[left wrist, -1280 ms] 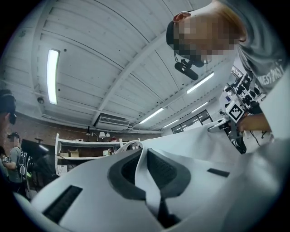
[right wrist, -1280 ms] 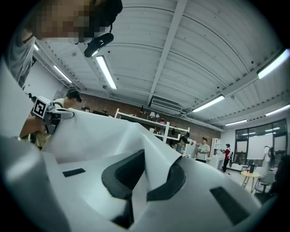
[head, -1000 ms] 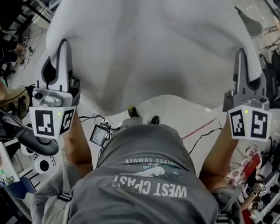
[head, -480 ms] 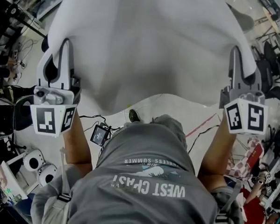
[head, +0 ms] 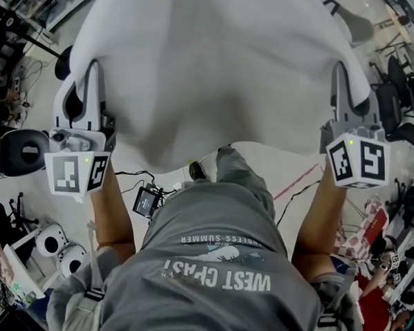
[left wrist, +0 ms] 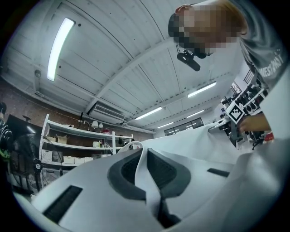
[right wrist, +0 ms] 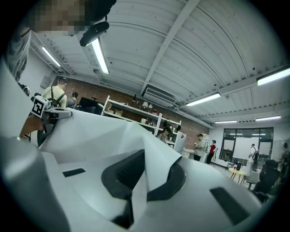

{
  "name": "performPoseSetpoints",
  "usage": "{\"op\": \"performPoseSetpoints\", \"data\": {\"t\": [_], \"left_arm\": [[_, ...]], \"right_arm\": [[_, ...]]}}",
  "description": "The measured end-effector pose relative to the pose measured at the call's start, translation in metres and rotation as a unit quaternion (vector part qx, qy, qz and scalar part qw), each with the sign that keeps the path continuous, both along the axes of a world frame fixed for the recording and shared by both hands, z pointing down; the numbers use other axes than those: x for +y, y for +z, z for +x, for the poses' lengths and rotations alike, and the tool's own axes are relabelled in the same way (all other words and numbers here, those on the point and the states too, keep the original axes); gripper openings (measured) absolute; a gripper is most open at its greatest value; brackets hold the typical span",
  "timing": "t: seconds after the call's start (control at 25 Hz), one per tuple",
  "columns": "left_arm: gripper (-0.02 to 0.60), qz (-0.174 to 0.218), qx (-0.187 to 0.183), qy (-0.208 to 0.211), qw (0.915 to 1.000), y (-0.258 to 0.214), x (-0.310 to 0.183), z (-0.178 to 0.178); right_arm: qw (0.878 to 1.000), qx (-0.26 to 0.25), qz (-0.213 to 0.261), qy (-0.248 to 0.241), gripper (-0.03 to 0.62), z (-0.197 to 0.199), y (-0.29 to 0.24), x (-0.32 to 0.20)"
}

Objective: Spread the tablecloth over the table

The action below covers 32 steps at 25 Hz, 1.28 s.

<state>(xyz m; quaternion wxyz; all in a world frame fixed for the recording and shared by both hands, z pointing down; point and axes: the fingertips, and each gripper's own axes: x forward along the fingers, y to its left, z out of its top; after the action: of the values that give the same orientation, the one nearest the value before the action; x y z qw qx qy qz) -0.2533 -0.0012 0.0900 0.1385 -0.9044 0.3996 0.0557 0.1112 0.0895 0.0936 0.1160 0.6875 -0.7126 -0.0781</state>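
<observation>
The person wears a grey short-sleeved T-shirt with white lettering and a small picture printed across the chest, grey trousers and a dark shoe. Grey straps with buckles cross both shoulders. The left gripper and the right gripper have pale grey bodies and fingers lined with dark pads. Each carries a white cube with black square markers and a small green light.

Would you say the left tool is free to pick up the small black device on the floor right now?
Probably not: the left tool is shut on the edge of the tablecloth, holding it up, and the black device lies on the floor well below it.
</observation>
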Motion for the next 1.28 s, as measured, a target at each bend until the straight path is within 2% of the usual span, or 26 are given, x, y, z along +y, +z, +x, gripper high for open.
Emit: {"op": "performPoseSetpoints", "data": {"t": [0.16, 0.56, 0.96, 1.28], "left_arm": [[0.0, -0.004, -0.014, -0.024, 0.9996, 0.011, -0.02, 0.008], [0.0, -0.047, -0.029, -0.064, 0.9964, 0.047, -0.076, 0.022], [0.0, -0.102, -0.052, -0.07, 0.9909, 0.108, -0.133, 0.048], [0.0, -0.163, -0.082, -0.069, 0.9807, 0.178, -0.161, 0.057]], "right_arm": [[1.0, -0.01, -0.016, -0.006, 0.012, 0.015, 0.023, -0.026], [0.997, -0.025, -0.064, -0.032, 0.012, 0.034, 0.061, -0.102], [0.991, -0.043, -0.125, -0.034, 0.014, 0.065, 0.127, -0.157], [0.979, -0.066, -0.189, -0.028, 0.014, 0.084, 0.2, -0.171]]}}
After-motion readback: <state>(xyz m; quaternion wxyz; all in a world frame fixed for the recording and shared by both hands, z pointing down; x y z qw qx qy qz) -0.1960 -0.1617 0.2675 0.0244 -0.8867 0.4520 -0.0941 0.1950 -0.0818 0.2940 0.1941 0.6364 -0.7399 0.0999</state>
